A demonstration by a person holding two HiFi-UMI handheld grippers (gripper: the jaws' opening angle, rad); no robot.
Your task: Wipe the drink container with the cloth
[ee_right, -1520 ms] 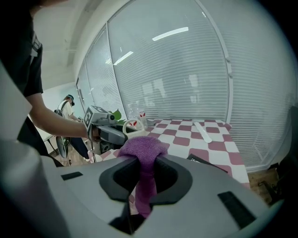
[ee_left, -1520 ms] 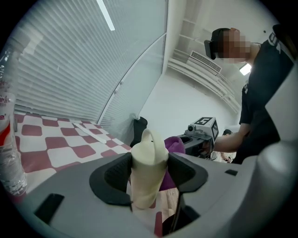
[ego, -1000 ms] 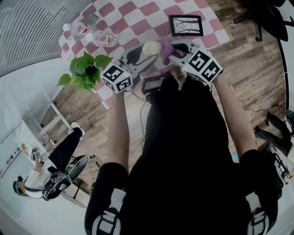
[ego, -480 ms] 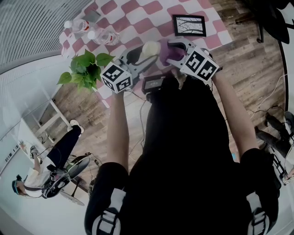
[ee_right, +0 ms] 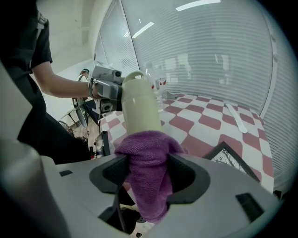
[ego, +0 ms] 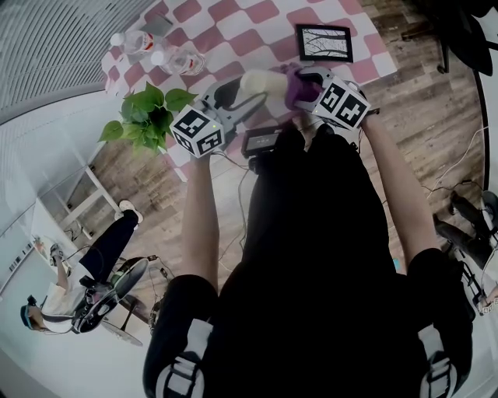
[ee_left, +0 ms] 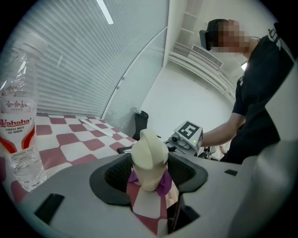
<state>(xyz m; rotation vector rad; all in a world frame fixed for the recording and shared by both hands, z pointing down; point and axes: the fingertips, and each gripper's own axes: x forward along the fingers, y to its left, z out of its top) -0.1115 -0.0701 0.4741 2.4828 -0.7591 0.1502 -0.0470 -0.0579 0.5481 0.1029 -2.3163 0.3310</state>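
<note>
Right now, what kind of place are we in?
Probably an office or lab set up for recording: long window blinds, a checkered table, and cables across the wooden floor.

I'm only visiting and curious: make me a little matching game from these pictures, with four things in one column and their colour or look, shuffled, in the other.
Things
1. drink container
2. cloth
3. water bottle
4. picture frame

Colour or look
A. purple
B. clear, with a red label
C. cream
D. black border, lying flat on the checked tablecloth

Pairs: 1-C, 2-A, 3-B, 4-D
</note>
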